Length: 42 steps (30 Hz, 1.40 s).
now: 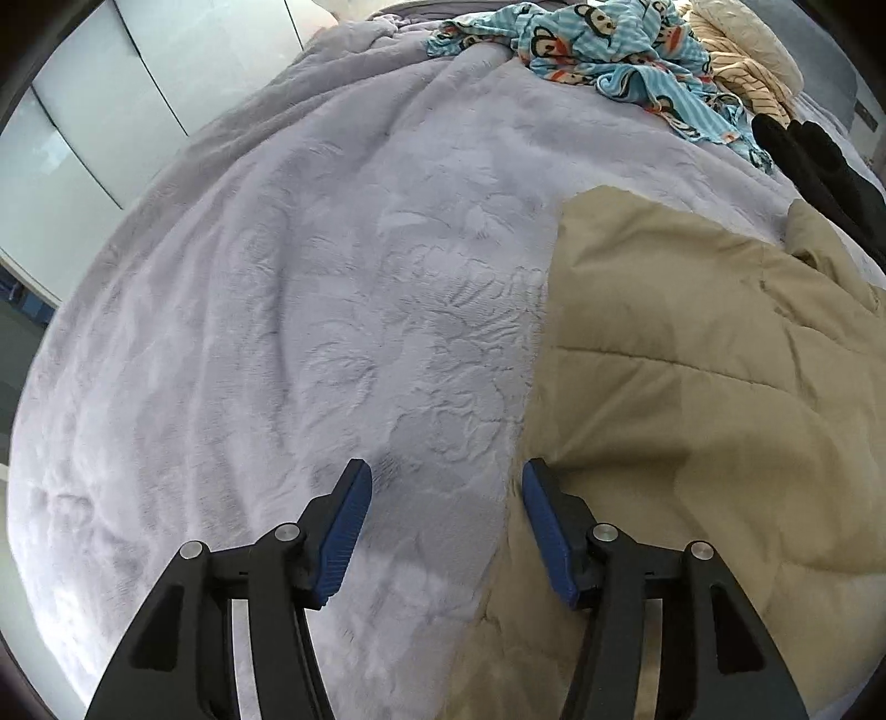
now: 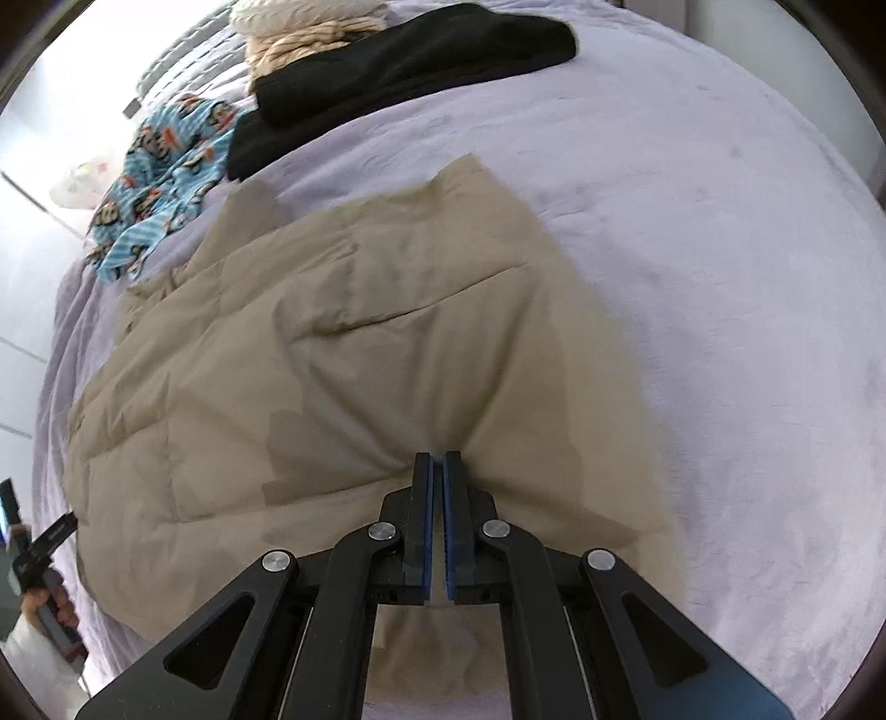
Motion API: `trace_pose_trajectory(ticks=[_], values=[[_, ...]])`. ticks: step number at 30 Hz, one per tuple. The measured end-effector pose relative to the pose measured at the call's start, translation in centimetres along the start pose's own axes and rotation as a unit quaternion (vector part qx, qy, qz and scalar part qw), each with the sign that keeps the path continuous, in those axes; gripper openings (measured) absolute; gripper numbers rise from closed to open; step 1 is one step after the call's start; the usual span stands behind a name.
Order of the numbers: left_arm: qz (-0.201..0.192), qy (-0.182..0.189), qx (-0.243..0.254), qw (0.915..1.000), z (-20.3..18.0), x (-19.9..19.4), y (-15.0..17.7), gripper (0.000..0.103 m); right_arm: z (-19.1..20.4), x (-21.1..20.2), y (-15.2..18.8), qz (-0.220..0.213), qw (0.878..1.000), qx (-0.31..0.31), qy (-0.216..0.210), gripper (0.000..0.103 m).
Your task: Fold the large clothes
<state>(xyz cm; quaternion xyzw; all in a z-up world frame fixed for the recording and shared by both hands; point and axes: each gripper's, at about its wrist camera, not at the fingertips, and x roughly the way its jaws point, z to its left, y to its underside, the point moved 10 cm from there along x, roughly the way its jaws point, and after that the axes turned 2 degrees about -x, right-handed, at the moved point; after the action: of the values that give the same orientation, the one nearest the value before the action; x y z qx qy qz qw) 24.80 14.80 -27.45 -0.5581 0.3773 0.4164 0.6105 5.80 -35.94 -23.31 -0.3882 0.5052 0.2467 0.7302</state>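
Pinched tan quilted jacket [image 2: 354, 354], right view only

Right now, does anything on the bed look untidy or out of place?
Yes. The blue monkey-print cloth lies crumpled at the far end, not folded. The tan coat is spread out, and the right gripper pinches its near edge.

Open lavender blanket [image 1: 232, 343] to the left and near, free to pass. Blocked at right by tan quilted jacket [image 1: 692, 354]; at far side by blue monkey-print garment [image 1: 598, 50], black garment [image 2: 410, 61], cream knit pile [image 2: 299, 33].
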Motion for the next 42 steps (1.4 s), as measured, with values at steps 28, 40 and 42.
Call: trace_pose_trajectory(ticks=[28, 40, 42], values=[[0.068, 0.080, 0.025, 0.9941, -4.7, -7.1, 12.7, 0.059, 3.2, -2.8, 13.3, 0.087, 0.988, 0.092, -0.090, 0.067], [0.064, 0.081, 0.027, 0.9943, -5.6, -6.4, 15.2, 0.099, 4.7, -0.4, 14.8, 0.089, 0.981, 0.112, -0.131, 0.073], [0.061, 0.088, 0.021, 0.9940, -5.7, -6.7, 14.9, 0.102, 4.8, -0.5, 14.6, 0.087, 0.980, 0.116, -0.136, 0.073]])
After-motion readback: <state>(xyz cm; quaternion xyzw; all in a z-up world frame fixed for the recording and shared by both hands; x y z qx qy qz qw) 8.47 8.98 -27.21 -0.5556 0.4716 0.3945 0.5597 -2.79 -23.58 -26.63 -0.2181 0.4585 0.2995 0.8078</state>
